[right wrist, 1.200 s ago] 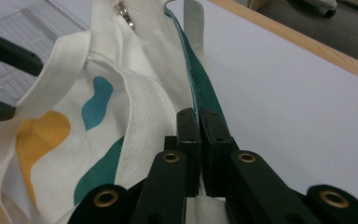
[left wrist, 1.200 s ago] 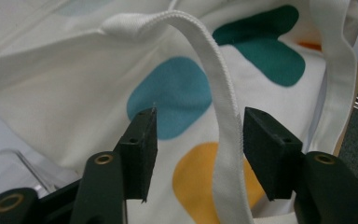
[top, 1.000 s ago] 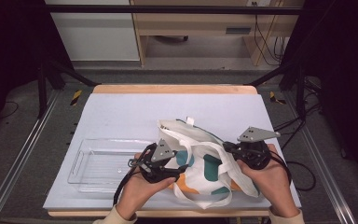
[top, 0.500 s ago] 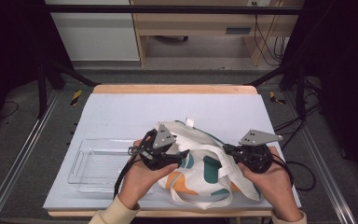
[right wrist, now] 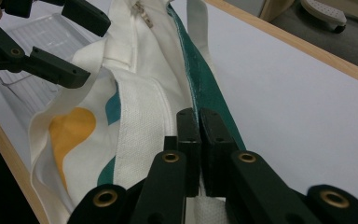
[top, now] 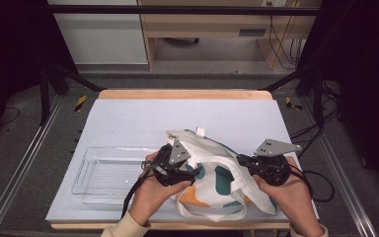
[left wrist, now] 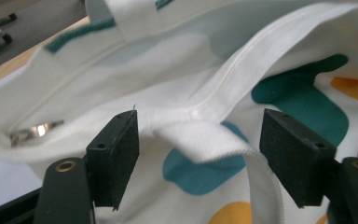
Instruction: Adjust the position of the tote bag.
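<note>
A white tote bag point(top: 212, 182) with teal and orange patches lies crumpled near the table's front edge. My left gripper point(top: 191, 173) is at the bag's left side and is open. In the left gripper view a white strap point(left wrist: 205, 140) of the bag point(left wrist: 168, 79) runs between the two spread pads point(left wrist: 114, 156) of my left gripper point(left wrist: 200, 154). My right gripper point(top: 243, 161) is at the bag's right side. In the right gripper view my right gripper point(right wrist: 199, 123) is shut on the bag's edge point(right wrist: 144, 126), beside the teal lining point(right wrist: 200, 79). The open left gripper point(right wrist: 77, 44) shows there at the upper left.
A clear plastic tray point(top: 86, 173) sits on the table's left, just behind my left hand. A metal zip pull point(left wrist: 35, 131) lies on the bag's rim. The pale table mat point(top: 138, 118) is bare beyond the bag. The wooden table edge point(top: 182, 94) runs along the back.
My left gripper has moved a little forward and to the right, onto the bag's strap. The bag's left side has shifted slightly. The right gripper has kept its hold in place.
</note>
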A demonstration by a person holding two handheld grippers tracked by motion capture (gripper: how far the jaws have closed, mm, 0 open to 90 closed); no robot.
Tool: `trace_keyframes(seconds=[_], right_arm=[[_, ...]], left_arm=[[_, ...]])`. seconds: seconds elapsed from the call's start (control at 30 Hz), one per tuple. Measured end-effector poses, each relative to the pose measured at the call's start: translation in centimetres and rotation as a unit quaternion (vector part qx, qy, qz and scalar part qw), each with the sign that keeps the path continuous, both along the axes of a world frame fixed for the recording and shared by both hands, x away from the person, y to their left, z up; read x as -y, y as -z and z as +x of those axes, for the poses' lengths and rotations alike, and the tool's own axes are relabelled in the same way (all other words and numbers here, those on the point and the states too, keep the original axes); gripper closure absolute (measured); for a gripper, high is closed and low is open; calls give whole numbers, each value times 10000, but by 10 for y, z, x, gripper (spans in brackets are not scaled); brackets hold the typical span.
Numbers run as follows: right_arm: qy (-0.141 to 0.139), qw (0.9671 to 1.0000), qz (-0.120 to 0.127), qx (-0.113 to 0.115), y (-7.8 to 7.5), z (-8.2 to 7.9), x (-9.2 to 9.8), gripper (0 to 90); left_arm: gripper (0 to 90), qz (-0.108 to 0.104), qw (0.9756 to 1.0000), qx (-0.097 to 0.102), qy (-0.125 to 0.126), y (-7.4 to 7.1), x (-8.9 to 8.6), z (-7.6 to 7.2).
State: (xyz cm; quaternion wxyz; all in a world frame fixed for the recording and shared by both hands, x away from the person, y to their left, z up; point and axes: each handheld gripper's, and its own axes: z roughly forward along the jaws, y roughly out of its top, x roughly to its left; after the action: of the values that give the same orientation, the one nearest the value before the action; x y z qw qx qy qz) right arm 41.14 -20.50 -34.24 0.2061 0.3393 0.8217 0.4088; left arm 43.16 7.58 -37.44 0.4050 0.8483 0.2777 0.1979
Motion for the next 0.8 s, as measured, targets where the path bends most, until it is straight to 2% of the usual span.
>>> trace_keyframes(seconds=[0.03, 0.1, 0.27, 0.37, 0.4, 0.53, 0.57, 0.6, 0.63, 0.67, 0.8], right_arm=[[0, 10000, -8, -1, 0, 0, 0, 877], [6, 10000, -3, -1, -1, -1, 0, 876], [-2, 10000, -3, -3, -1, -1, -1, 877], [-10, 10000, -6, -13, -1, -2, 0, 877], [-8, 10000, -5, -18, -1, -1, 0, 877], [-9, 10000, -21, -25, 0, -1, 1, 877], [-5, 10000, -8, -29, 0, -1, 2, 877], [1, 10000, -6, -23, 0, -1, 2, 878], [-9, 10000, -4, -30, 1, 0, 3, 878], [-11, 10000, -8, -38, 1, 0, 3, 878], [-14, 10000, -13, -55, 1, 1, 3, 878]], left_arm=[[274, 49, 10000, 50, -57, 2, -1, -2], [263, 50, 9999, -2, -92, 6, -3, -3], [278, -50, 9994, -332, -76, 16, -3, 0], [395, -72, 9991, -402, 63, 17, 1, 1], [467, -79, 9990, -418, 130, 16, 1, 2], [652, -47, 9991, -374, 179, 16, 2, 2], [703, -76, 9990, -396, 217, 17, 1, 1], [797, -174, 9985, -404, 314, 17, -1, 0], [839, -184, 9986, -389, 316, 17, -2, -1], [871, -173, 9987, -351, 327, 16, -3, -2], [881, -159, 9985, -365, 379, 17, -9, -6]])
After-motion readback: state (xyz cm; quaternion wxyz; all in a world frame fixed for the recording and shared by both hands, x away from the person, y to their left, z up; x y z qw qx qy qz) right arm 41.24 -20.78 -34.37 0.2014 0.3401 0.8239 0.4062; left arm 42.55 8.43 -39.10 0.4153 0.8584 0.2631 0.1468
